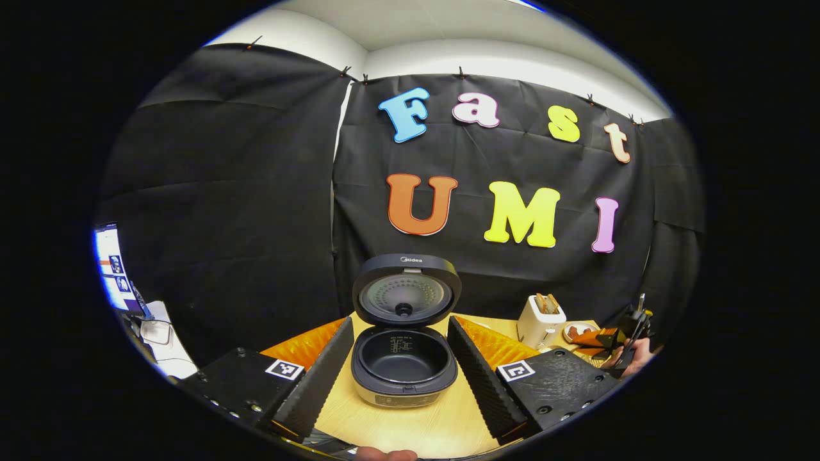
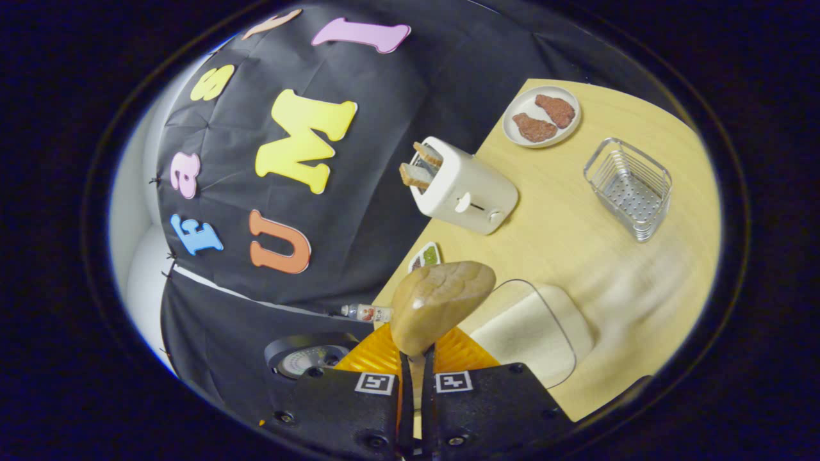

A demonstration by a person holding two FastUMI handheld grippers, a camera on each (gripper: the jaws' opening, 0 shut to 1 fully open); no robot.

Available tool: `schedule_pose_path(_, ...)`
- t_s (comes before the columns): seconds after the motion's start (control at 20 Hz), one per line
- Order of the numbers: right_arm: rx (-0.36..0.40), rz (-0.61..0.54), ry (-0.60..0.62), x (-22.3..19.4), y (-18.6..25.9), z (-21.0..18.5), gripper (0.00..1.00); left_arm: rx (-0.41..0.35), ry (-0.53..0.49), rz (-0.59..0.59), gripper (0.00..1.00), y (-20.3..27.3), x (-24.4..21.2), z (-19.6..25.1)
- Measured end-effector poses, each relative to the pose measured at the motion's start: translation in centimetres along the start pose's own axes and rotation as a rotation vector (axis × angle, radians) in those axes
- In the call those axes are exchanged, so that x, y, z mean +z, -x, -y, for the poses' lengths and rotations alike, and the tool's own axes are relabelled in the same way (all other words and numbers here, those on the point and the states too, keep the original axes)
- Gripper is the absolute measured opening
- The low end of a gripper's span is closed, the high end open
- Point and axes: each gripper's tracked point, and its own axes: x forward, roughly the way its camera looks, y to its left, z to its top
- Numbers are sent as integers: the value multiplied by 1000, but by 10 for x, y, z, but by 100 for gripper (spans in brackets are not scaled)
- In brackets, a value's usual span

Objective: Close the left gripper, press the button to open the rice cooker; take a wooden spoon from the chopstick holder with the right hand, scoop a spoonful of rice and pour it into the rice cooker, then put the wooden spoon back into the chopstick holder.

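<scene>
Black tongs [image 1: 403, 378] bodies w/ screws, square b/w markers, ribbed inner faces.

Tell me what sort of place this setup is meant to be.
Most likely a mock kitchen counter staged in a recording booth: an open rice cooker and a toaster holding bread stand on a wooden table, with a plate of food behind. Black cloth hangs as the backdrop instead of real walls.

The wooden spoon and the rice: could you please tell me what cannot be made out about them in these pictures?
- Wooden spoon, right gripper view: handle hidden between the fingers; the bowl faces away, so any load is unseen.
- Rice container, right gripper view: contents blurred; near edge behind the fingers.
- Rice cooker, left gripper view: inner markings too small.
</scene>
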Motion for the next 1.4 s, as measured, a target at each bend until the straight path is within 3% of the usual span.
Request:
schedule_pose_path(0.3,125,-94,31,-49,-40,-107,10,46,10,3,94,3,-5,-35)
schedule_pose_path(0.6,161,-212,176,-125,-95,-173,10,117,59,13,95,7,-4,-78)
schedule_pose_path(1.0,42,-244,460,-190,-152,-167,10,213,117,-16,95,18,-19,-129)
schedule_pose_path(1.1,1,-238,523,-194,-160,-160,10,229,119,-26,95,17,-22,-138)
schedule_pose_path(1.4,-24,-197,674,-189,-169,-169,10,247,132,-32,95,17,-27,-150)
